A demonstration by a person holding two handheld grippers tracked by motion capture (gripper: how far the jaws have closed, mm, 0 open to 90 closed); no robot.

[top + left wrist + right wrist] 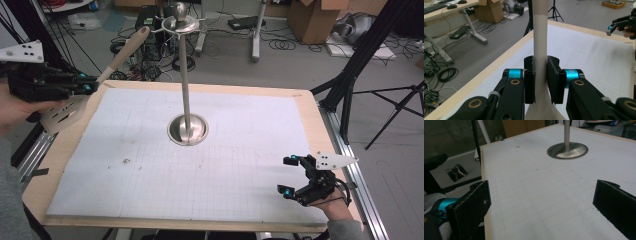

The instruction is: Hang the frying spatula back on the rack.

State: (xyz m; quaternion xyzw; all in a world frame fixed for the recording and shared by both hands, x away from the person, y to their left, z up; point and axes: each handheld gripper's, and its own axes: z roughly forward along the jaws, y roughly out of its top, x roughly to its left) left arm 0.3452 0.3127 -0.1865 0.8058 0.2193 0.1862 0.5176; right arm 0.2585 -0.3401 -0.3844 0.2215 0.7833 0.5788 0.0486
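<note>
Left hand-held gripper clamps the spatula handle between its jaws.

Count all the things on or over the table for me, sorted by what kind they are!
Spatula, held in the left gripper: 1
Metal stand with hooks on top: 1
Grippers, counting the open right gripper: 2
Total: 4

Right gripper (jaws wide apart) over gridded mat, steel stand base beyond
</note>
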